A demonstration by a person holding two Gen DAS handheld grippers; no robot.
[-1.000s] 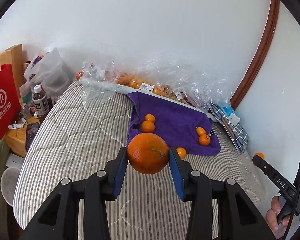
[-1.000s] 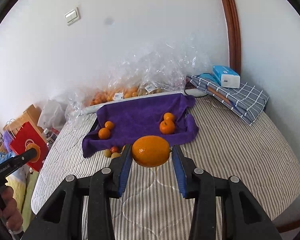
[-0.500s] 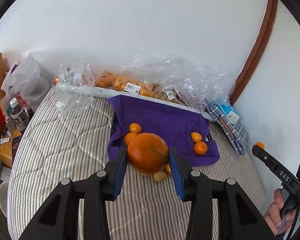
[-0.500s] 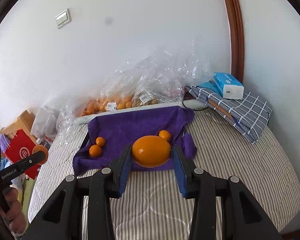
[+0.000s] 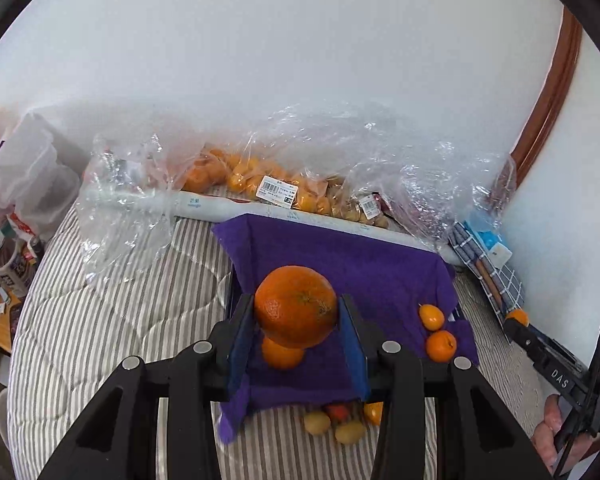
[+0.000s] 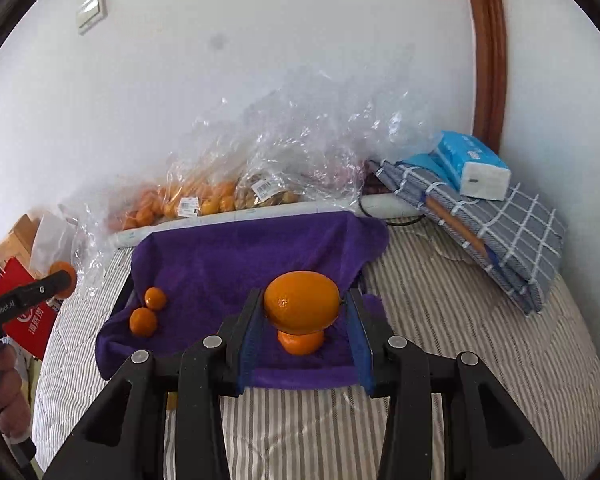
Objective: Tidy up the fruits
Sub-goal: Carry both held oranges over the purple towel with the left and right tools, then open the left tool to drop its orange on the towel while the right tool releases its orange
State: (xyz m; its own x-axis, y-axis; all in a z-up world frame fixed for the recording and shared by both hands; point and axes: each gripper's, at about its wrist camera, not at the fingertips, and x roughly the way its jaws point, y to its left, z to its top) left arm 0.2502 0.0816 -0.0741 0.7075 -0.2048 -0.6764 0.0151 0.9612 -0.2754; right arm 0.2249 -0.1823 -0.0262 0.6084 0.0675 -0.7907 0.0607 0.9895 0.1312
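Observation:
My left gripper (image 5: 296,308) is shut on a large orange (image 5: 295,305) and holds it above the left part of a purple towel (image 5: 364,268) on the striped bed. A small tangerine (image 5: 282,354) lies under it. Two more tangerines (image 5: 440,345) lie at the towel's right. My right gripper (image 6: 302,308) is shut on a smooth orange (image 6: 301,306) above the towel's right part (image 6: 228,264), over a tangerine (image 6: 300,342). Two tangerines (image 6: 143,321) lie at the towel's left in the right wrist view.
Clear plastic bags of oranges (image 5: 260,184) and a white roll (image 5: 204,204) lie along the wall. Small yellow and red fruits (image 5: 340,424) sit at the towel's near edge. A checked cloth with a tissue pack (image 6: 476,168) lies at the right. Bottles (image 5: 8,264) stand left of the bed.
Both grippers have moved forward over the purple towel, each still holding its orange. The towel and bags now look closer.

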